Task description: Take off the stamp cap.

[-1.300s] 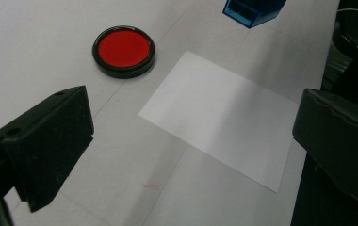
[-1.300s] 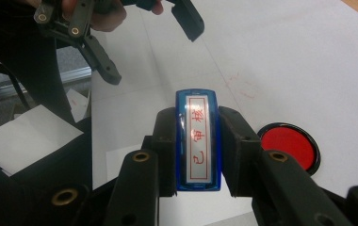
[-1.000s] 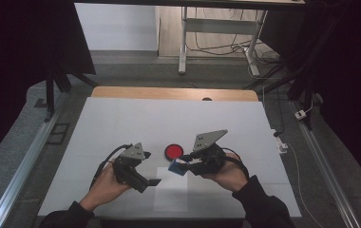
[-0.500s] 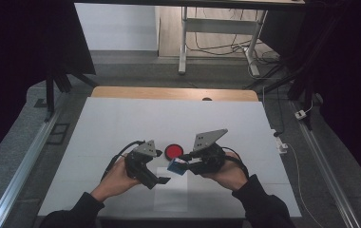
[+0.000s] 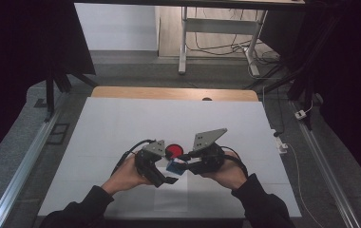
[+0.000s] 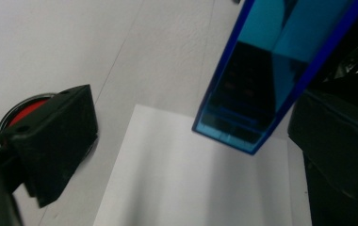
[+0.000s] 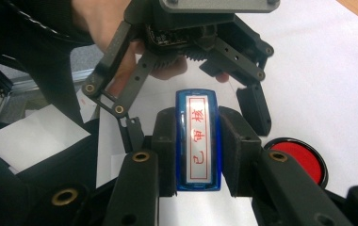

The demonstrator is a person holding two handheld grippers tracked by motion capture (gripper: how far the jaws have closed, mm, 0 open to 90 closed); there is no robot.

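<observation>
A blue see-through stamp (image 7: pixel 198 141) with red characters on its white face is clamped between the jaws of my right gripper (image 7: pixel 198 129), which is shut on it a little above the table. In the high view the stamp (image 5: pixel 174 166) sits between the two hands. My left gripper (image 5: pixel 166 173) faces it from the left. Its jaws have just been closing a little, but they stay wide, and the stamp (image 6: pixel 262 70) stands between them untouched. A round red ink pad (image 5: pixel 173 150) lies just behind the grippers.
A white sheet of paper (image 5: pixel 171 199) lies on the white table (image 5: pixel 112 128) under and in front of the grippers. The ink pad (image 7: pixel 296 160) sits close to the right gripper's jaw. A wooden strip (image 5: pixel 169 93) runs along the far edge.
The left hand has moved right, bringing its gripper up to the stamp, whose end now sits between its jaws. The right gripper has stayed in place with the stamp.
</observation>
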